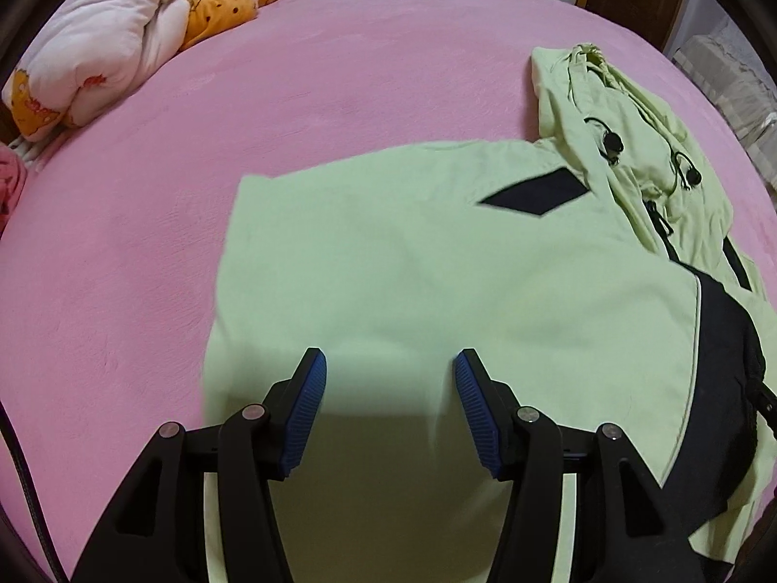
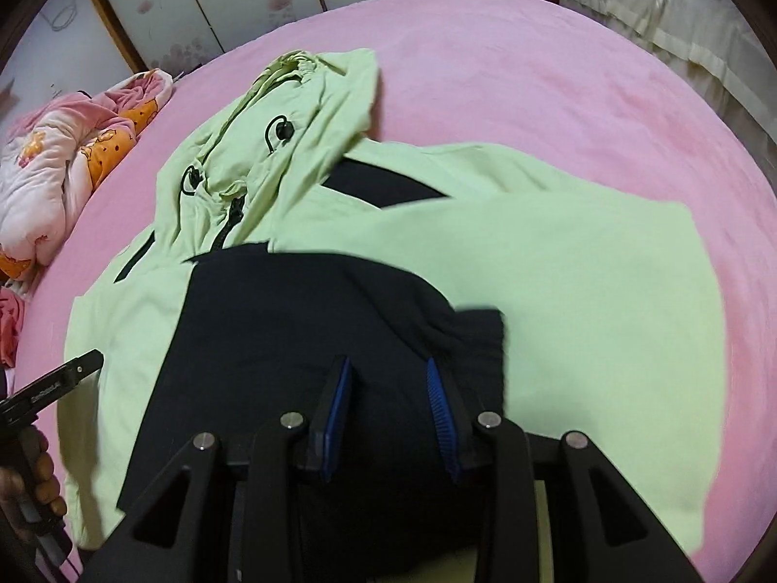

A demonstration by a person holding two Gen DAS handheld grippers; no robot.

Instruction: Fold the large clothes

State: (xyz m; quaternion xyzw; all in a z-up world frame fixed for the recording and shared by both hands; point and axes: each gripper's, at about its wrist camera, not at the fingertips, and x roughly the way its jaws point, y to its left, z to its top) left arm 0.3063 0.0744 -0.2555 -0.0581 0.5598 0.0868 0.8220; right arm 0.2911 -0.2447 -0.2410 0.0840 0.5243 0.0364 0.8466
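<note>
A green jacket (image 1: 413, 267) is spread on a pink bed (image 1: 243, 97), filling the centre and right of the left wrist view and the centre of the right wrist view. In the left wrist view the left gripper (image 1: 390, 364) is seen at the bottom centre above a smooth green panel, its blue pads (image 1: 306, 408) standing well apart with nothing pressed between them. A black diamond patch (image 1: 534, 193) and the crumpled hood (image 1: 607, 111) with its black toggles are shown at the upper right, and only a strip of the black panel (image 1: 718, 364) appears at the right edge. In the right wrist view that black panel (image 2: 301, 330) is shown broadly at the centre, with the right gripper (image 2: 387, 367) over it at the bottom centre; its pads stand somewhat apart, and whether dark cloth is pinched between them cannot be told. The hood (image 2: 291, 121) lies at the upper centre here. Only this view shows the left gripper's body (image 2: 53, 384) at the left edge and the hand (image 2: 34, 481) holding it at the lower left. A floral quilt (image 1: 121, 39) is bunched at the upper left of both views.
</note>
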